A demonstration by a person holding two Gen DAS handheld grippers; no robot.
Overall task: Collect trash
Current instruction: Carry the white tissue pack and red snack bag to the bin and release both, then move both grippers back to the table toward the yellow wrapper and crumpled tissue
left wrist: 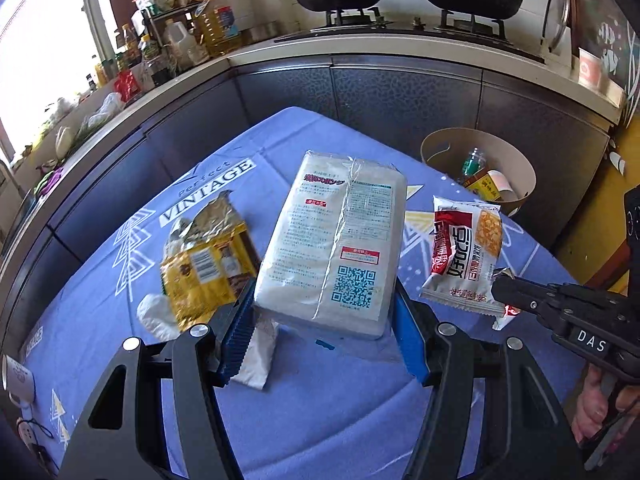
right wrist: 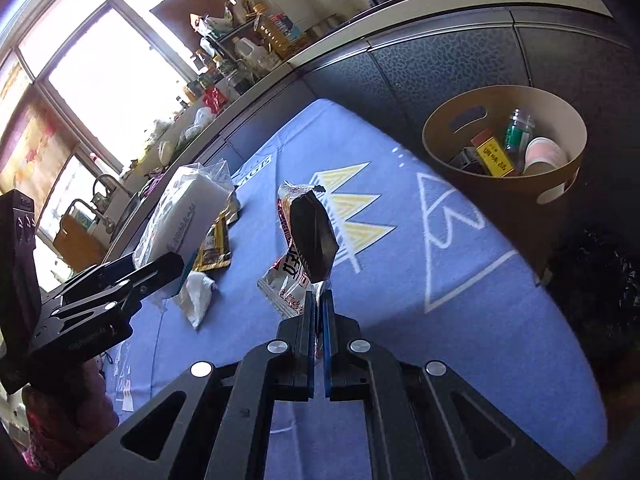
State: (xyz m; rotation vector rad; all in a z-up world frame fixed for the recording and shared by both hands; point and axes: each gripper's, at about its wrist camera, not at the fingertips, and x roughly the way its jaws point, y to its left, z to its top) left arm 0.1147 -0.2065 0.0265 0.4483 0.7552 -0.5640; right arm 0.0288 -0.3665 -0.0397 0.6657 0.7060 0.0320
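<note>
With left gripper (left wrist: 324,312) jaws clamped on the white pack (left wrist: 334,240) and right gripper (right wrist: 319,312) jaws pinching the snack wrapper (right wrist: 298,248), both clear of the table (right wrist: 420,280), next is carry-and-drop into the bin (right wrist: 520,196).

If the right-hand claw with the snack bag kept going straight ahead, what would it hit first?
Probably the blue tablecloth. The right gripper, shut on the snack packet, points downward at the cloth; the brown bin sits off to the right, though depth is unclear.

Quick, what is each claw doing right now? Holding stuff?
Left claw: closed on the big white packet.
Right claw: shut on the red and white snack wrapper.
</note>
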